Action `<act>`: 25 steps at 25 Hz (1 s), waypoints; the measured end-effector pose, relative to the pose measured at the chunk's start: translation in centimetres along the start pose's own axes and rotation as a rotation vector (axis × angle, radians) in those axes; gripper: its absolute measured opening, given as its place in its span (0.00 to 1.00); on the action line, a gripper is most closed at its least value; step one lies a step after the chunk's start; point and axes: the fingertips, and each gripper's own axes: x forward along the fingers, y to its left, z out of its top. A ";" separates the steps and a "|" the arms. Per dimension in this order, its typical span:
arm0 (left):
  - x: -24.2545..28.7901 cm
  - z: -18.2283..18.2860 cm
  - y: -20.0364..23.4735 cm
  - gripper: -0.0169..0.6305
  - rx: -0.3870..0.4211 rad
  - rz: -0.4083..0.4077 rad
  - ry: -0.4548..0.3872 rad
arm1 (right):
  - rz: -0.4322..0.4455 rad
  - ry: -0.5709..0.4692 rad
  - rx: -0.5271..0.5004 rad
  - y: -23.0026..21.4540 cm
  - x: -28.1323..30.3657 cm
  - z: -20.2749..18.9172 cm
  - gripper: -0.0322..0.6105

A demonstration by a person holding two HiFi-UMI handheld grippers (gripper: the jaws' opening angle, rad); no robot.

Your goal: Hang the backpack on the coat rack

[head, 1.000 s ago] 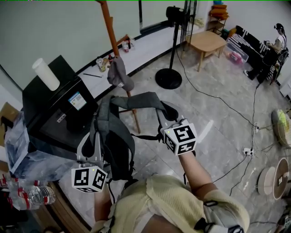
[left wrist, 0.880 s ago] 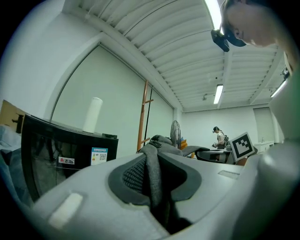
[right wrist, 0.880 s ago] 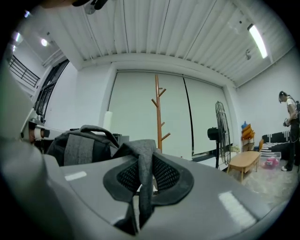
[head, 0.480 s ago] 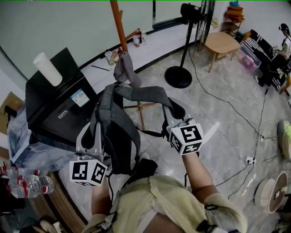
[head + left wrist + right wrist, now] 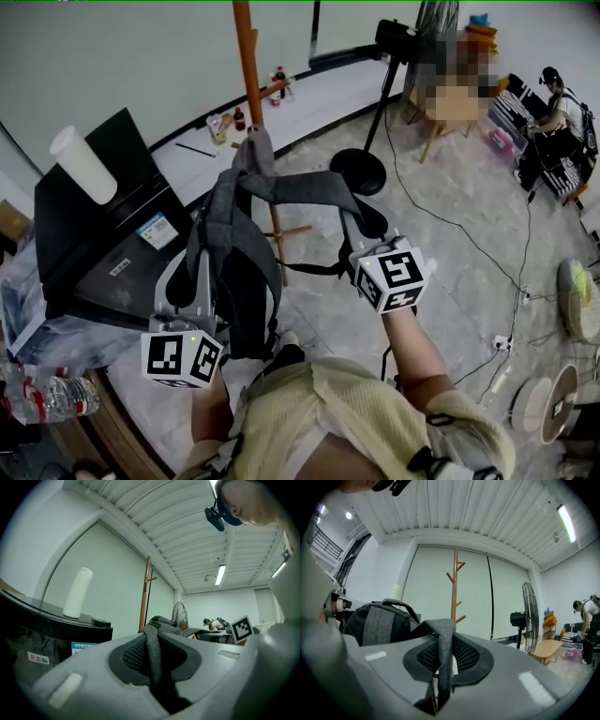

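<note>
Head view: the gray backpack [image 5: 234,272] hangs at frame centre between my two tools, in front of the wooden coat rack [image 5: 248,66], whose pole rises to the upper edge. The left gripper [image 5: 194,267] sits at the bag's left flank; the right gripper [image 5: 359,246] is at centre right.

Grip state:
- Left gripper view: jaws are clamped on a shoulder strap [image 5: 152,653], which runs up through the padded gap.
- Right gripper view: jaws are pinched on the other shoulder strap [image 5: 443,653], folded over at the top.

Handling, as I judge it: the bag is soft fabric and sags under its own weight; the straps are limp and will not hold a loop open unaided. It looks moderately loaded, not fragile. I would keep both straps spread and offer the top carry handle [image 5: 401,605] to a peg.

View differences: only the right gripper view shows the rack's upper pegs [image 5: 457,571] and the carry handle. Only the head view shows the rack's foot and the bag's full hang.
</note>
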 end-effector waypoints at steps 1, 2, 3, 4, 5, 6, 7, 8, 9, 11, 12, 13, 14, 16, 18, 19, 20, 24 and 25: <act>0.6 -0.1 0.5 0.12 -0.004 0.001 -0.001 | 0.002 -0.004 -0.011 -0.1 1.1 0.3 0.11; 1.1 -0.2 1.0 0.12 -0.007 -0.001 -0.001 | 0.003 -0.007 -0.022 -0.1 2.1 0.6 0.11; 1.6 -0.3 1.3 0.12 -0.010 -0.005 -0.001 | 0.003 -0.008 -0.030 -0.2 3.0 0.8 0.11; 2.0 -0.5 1.5 0.12 -0.013 -0.013 0.001 | 0.002 -0.007 -0.037 -0.4 3.8 0.9 0.11; 2.3 -0.8 1.6 0.12 -0.016 -0.023 0.005 | -0.002 -0.004 -0.040 -0.6 4.4 0.9 0.11; 2.6 -1.0 1.6 0.12 -0.019 -0.032 0.009 | -0.007 0.000 -0.042 -0.9 4.9 0.8 0.11; 3.0 -1.2 1.8 0.12 -0.020 -0.038 0.012 | -0.014 0.002 -0.042 -1.2 5.5 0.7 0.11; 3.4 -1.3 2.0 0.12 -0.020 -0.042 0.012 | -0.021 0.002 -0.039 -1.6 6.1 0.6 0.11; 3.8 -1.2 2.2 0.11 -0.019 -0.043 0.010 | -0.025 0.000 -0.036 -1.9 6.7 0.6 0.11; 4.5 -1.0 2.5 0.11 -0.021 -0.042 0.007 | -0.023 -0.002 -0.039 -2.2 7.7 0.8 0.11; 4.7 -0.9 2.5 0.11 -0.023 -0.041 0.007 | -0.019 -0.004 -0.045 -2.3 8.0 1.0 0.11; 4.9 -0.8 2.6 0.11 -0.025 -0.040 0.009 | -0.014 -0.008 -0.050 -2.4 8.4 1.1 0.11; 5.1 -0.8 2.7 0.12 -0.028 -0.039 0.010 | -0.011 -0.015 -0.052 -2.5 8.8 1.3 0.11; 5.5 -0.6 2.9 0.12 -0.034 -0.036 0.008 | -0.005 -0.035 -0.052 -3.0 9.8 1.7 0.11; 5.9 -0.2 3.0 0.12 -0.039 -0.025 0.004 | 0.006 -0.059 -0.051 -3.7 10.8 2.3 0.11; 6.1 0.1 3.0 0.12 -0.037 -0.015 0.001 | 0.015 -0.072 -0.053 -4.0 11.3 2.6 0.11; 6.4 0.5 2.9 0.12 -0.032 -0.002 -0.002 | 0.026 -0.086 -0.055 -4.3 11.7 2.9 0.11; 8.3 1.4 2.6 0.12 0.003 0.053 -0.012 | 0.074 -0.134 -0.080 -5.6 13.9 3.9 0.11; 8.9 1.5 2.5 0.12 0.008 0.065 -0.013 | 0.086 -0.137 -0.083 -6.0 14.5 4.0 0.11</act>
